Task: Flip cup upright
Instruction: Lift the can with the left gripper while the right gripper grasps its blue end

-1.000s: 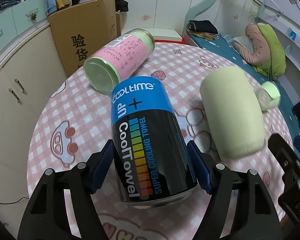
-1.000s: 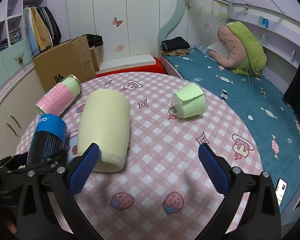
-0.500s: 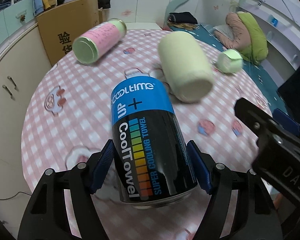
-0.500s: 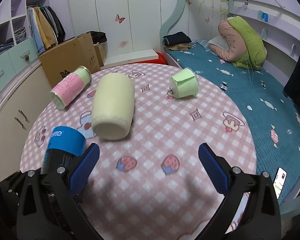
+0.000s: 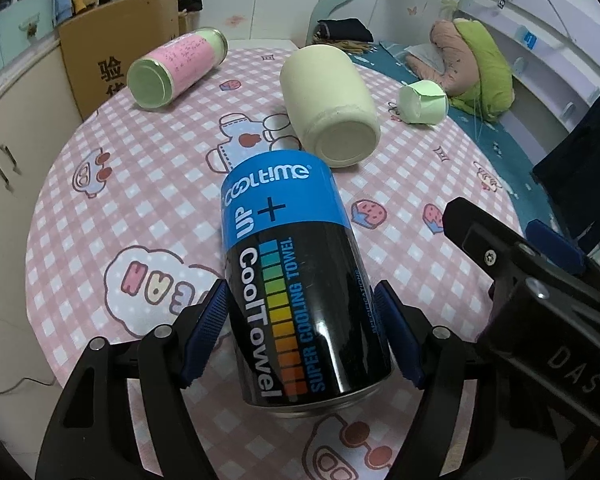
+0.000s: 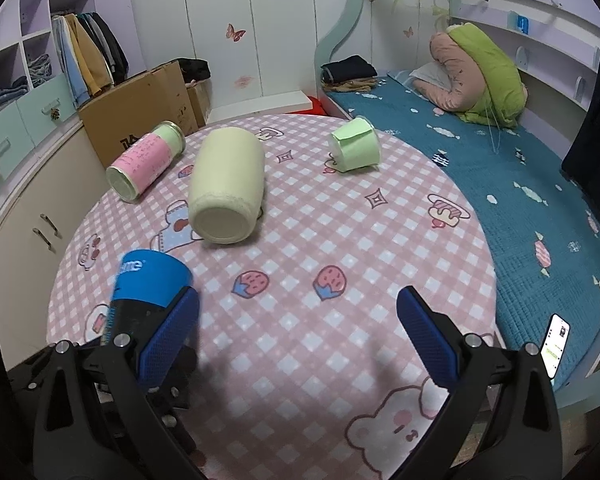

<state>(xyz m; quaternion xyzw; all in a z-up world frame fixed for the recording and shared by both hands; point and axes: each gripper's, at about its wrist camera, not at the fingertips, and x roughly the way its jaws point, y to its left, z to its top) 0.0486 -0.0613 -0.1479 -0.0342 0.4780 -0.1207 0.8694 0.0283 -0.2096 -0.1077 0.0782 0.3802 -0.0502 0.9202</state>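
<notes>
My left gripper (image 5: 302,334) is shut on a black and blue Cool Towel can (image 5: 296,276), held above the near part of the round pink checked table (image 5: 100,208); the can also shows in the right wrist view (image 6: 148,292). A large cream cup (image 5: 328,108) lies on its side mid-table, base toward me, also in the right wrist view (image 6: 228,190). A pink-labelled jar (image 5: 176,68) lies on its side far left. A small green paper cup (image 5: 422,102) lies tipped far right. My right gripper (image 6: 298,338) is open and empty above the table's near side.
A cardboard box (image 6: 140,112) and cupboards stand beyond the table's left edge. A bed with a blue cover (image 6: 500,168) runs along the right. A phone (image 6: 554,344) lies by the table's right edge.
Both grippers have pulled back toward the table's near edge and risen; the left carried the can with it. The cups and the jar now look farther away and have not moved.
</notes>
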